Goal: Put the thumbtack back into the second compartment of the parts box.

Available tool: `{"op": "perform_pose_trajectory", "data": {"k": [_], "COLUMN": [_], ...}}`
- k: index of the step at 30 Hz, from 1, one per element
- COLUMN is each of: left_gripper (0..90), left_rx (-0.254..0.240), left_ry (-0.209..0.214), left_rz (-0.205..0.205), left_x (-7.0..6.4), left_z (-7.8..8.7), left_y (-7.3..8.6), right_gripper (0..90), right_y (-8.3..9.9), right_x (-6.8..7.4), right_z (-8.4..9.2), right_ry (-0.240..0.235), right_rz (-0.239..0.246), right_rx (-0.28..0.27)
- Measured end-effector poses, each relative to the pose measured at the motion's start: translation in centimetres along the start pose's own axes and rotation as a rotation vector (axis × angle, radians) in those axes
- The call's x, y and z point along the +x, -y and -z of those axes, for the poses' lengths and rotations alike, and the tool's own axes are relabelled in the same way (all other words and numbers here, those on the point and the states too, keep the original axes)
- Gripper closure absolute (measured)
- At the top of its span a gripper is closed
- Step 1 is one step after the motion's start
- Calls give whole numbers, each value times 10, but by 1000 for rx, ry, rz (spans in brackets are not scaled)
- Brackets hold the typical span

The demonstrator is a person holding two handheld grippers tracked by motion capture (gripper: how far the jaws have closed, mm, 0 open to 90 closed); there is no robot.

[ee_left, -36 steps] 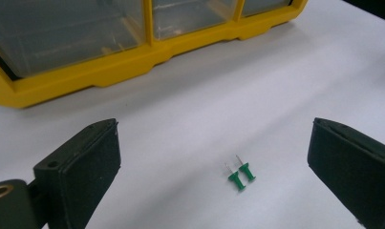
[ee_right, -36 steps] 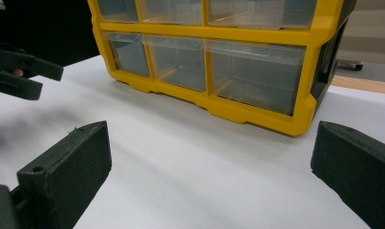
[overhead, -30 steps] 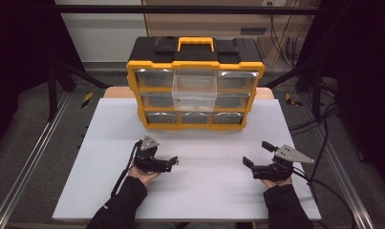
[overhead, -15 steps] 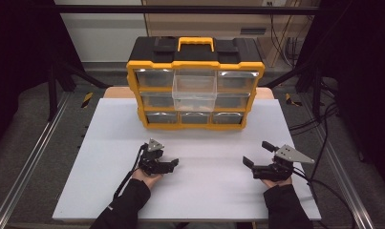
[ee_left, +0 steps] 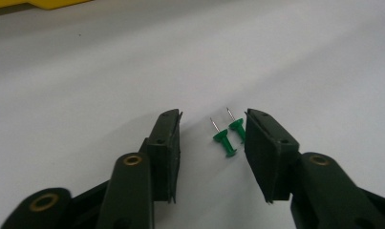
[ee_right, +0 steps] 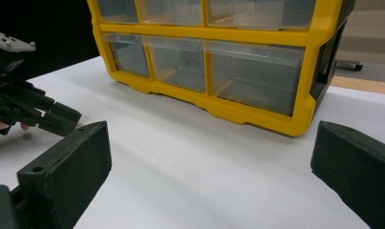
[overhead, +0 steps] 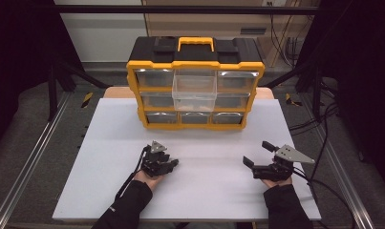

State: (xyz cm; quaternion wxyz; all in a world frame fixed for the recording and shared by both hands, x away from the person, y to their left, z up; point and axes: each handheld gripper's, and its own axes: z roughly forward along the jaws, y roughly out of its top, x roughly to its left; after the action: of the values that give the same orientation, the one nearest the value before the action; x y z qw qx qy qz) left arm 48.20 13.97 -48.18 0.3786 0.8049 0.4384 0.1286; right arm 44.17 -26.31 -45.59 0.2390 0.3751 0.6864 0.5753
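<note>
Two green push pins lie side by side on the white table top, needles pointing away. My left gripper rests low over them with one jaw on each side. Its jaws have just been closing, with the pins between them. A gap remains and the farther pin sits right against the right jaw. From above, the left gripper lies at the table's front left. My right gripper rests at the front right, wide open with nothing between its jaws.
A yellow and black drawer organizer stands at the back of the table, its clear top middle drawer pulled out. Metal rails run along both sides, and cables lie on the floor to the right.
The left gripper's jaws have narrowed and the hand has shifted slightly. The right gripper has stayed still.
</note>
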Motion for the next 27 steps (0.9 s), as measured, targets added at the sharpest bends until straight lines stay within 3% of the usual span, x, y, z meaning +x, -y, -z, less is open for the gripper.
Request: {"op": "perform_pose_trajectory", "data": {"k": [7,13,21,27], "left_gripper": [664,747,826,846], "left_rx": [-3,0,2,3], "left_ry": [-33,-60,-93,-92], "left_rz": [-37,-33,-57,-67], "left_x": [-9,-10,-11,-10], "left_z": [-2,-2,-3,-3], "left_y": [1,2,2,2], "right_gripper": [4,4,4,4], "right_y": [0,0,0,0], "right_x": [0,0,0,0], "right_z": [0,-1,0,0], "right_ry": [-4,-1,1,-1], "right_rz": [-5,-3,0,-1], "right_rx": [-1,5,2,1]}}
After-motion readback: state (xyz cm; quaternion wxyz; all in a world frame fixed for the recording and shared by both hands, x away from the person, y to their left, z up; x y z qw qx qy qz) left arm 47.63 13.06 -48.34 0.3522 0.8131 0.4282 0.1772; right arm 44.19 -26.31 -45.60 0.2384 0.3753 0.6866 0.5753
